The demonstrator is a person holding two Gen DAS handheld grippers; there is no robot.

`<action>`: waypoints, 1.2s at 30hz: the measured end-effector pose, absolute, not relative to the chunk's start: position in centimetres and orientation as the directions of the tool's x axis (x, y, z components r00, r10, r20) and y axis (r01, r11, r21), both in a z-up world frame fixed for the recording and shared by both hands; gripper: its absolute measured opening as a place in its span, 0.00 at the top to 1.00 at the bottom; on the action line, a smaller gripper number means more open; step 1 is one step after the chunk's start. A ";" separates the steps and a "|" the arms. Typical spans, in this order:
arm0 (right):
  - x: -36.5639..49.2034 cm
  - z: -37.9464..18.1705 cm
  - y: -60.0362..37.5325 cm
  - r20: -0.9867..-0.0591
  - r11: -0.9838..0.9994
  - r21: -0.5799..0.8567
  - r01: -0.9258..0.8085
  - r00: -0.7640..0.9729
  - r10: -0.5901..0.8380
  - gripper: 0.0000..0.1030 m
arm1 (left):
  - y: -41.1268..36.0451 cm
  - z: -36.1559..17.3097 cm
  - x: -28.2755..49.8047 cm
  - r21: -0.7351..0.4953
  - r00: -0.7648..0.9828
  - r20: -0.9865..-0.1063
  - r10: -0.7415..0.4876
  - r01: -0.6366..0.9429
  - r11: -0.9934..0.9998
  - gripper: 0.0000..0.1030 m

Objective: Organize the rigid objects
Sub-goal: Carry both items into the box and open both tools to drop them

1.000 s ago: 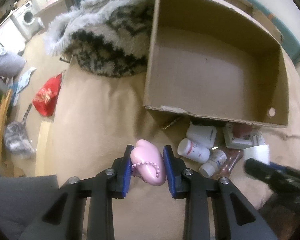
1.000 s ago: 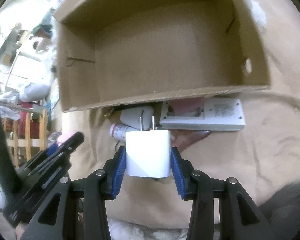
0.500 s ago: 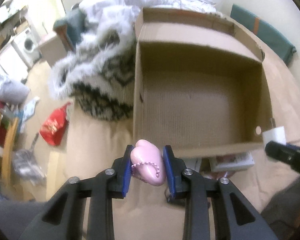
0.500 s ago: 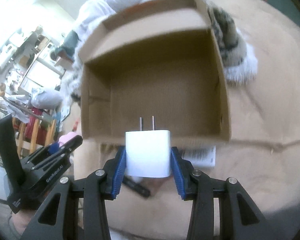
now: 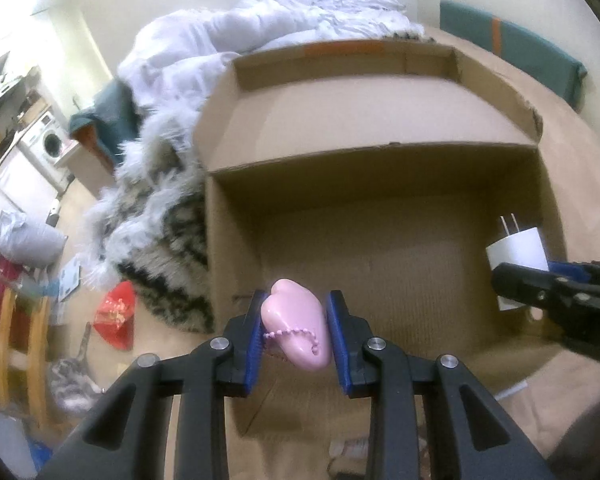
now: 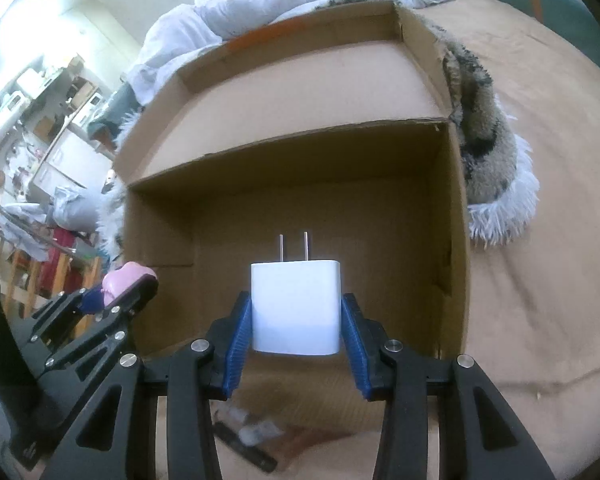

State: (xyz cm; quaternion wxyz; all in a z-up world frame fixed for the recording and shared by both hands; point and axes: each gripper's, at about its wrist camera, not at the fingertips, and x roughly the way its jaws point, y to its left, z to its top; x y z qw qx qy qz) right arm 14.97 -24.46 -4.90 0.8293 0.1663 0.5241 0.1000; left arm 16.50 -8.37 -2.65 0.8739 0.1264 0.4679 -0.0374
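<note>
My left gripper (image 5: 296, 320) is shut on a pink heart-shaped case (image 5: 294, 330) with a pink bead chain, held above the near left edge of an open cardboard box (image 5: 380, 168). My right gripper (image 6: 296, 320) is shut on a white plug charger (image 6: 296, 306), prongs pointing forward, held above the near edge of the same box (image 6: 300, 92). The charger (image 5: 518, 254) and right gripper show at the right of the left wrist view. The pink case (image 6: 122, 278) and left gripper show at the left of the right wrist view. The box floor is bare.
The box sits on a tan bedcover (image 6: 540, 160). A furry grey blanket (image 5: 152, 216) lies left of the box and a white duvet (image 5: 280, 20) behind it. Small items (image 6: 252, 436) lie on the cover below the grippers. Room clutter is at far left.
Both grippers have risen and moved forward over the box's near edge, each still holding its object. The bottles and packets by the box front have dropped out of view beneath.
</note>
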 end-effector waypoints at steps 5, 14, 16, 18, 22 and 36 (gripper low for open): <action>15.9 -7.2 -24.6 -0.849 0.927 0.373 0.024 0.412 0.331 0.56 | -8.9 -4.6 17.8 0.185 0.546 -0.836 0.042 0.209 0.960 0.74; 17.3 -10.3 -23.7 -0.890 0.954 0.300 0.003 0.361 0.279 0.56 | -9.6 -7.5 19.1 0.183 0.493 -0.869 0.045 0.234 0.955 0.74; 17.4 -10.6 -23.7 -0.896 0.957 0.290 0.004 0.354 0.270 0.56 | -9.5 -7.9 19.1 0.175 0.485 -0.873 0.044 0.229 0.957 0.74; 17.5 -10.9 -23.6 -0.899 0.956 0.293 0.006 0.343 0.273 0.56 | -9.5 -8.3 19.2 0.177 0.481 -0.876 0.046 0.230 0.957 0.74; 18.0 -11.4 -23.8 -0.906 0.957 0.290 0.015 0.326 0.269 0.56 | -9.5 -8.9 19.3 0.179 0.469 -0.881 0.053 0.228 0.957 0.74; 18.0 -10.5 -25.6 -0.876 0.938 0.347 0.026 0.365 0.314 0.53 | -8.7 -10.2 19.7 0.155 0.422 -0.905 0.051 0.215 0.964 0.73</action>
